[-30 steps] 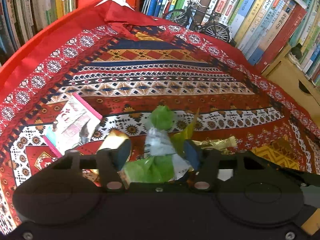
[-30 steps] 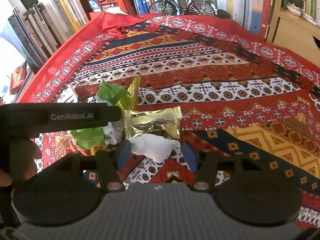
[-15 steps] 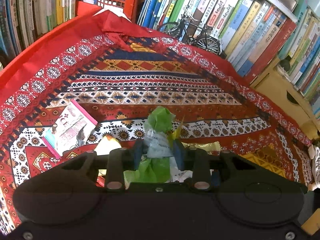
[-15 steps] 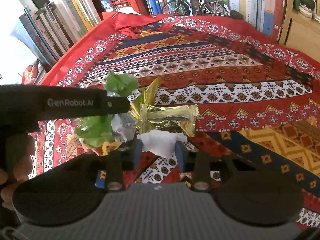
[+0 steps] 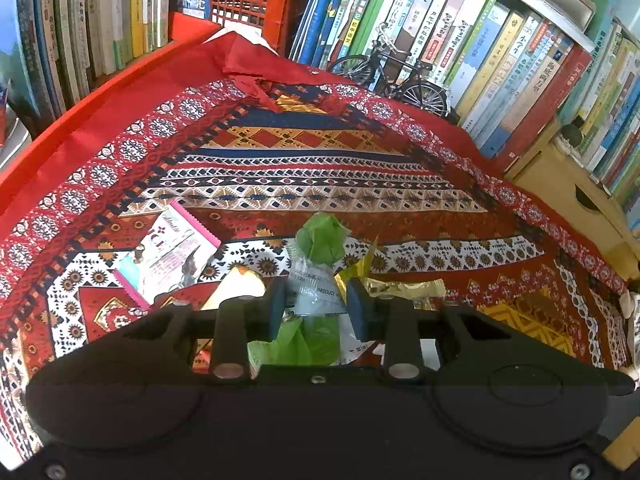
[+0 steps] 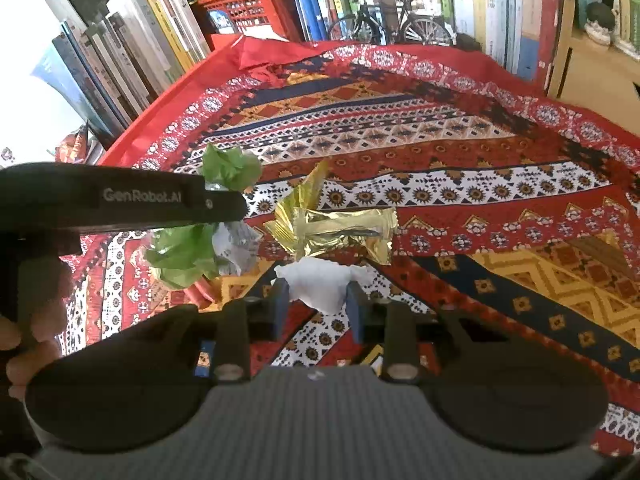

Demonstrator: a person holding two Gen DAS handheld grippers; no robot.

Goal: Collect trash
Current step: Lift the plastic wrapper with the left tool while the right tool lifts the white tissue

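Observation:
My left gripper (image 5: 316,300) is shut on a crumpled bundle of green and clear plastic wrapper (image 5: 322,238), held just above the patterned cloth. In the right wrist view that gripper (image 6: 236,208) comes in from the left with the green bundle (image 6: 230,168) sticking out above and below its fingers. My right gripper (image 6: 316,300) has its jaws closing on a white crumpled paper (image 6: 320,280), and the pads press its sides. A gold foil wrapper (image 6: 340,228) lies on the cloth just beyond the white paper, and its end shows in the left wrist view (image 5: 404,288).
A pink-edged printed packet (image 5: 168,256) and a pale yellow scrap (image 5: 240,284) lie left of the left gripper. The red patterned tablecloth (image 5: 320,168) is ringed by upright books, a red crate (image 5: 240,0), a model bicycle (image 5: 396,80) and a wooden box (image 5: 568,200). A hand (image 6: 24,344) grips the left tool.
Both pairs of jaws narrowed from wide apart. The left ones closed on the green bundle and rose a little; the right ones closed on the white paper.

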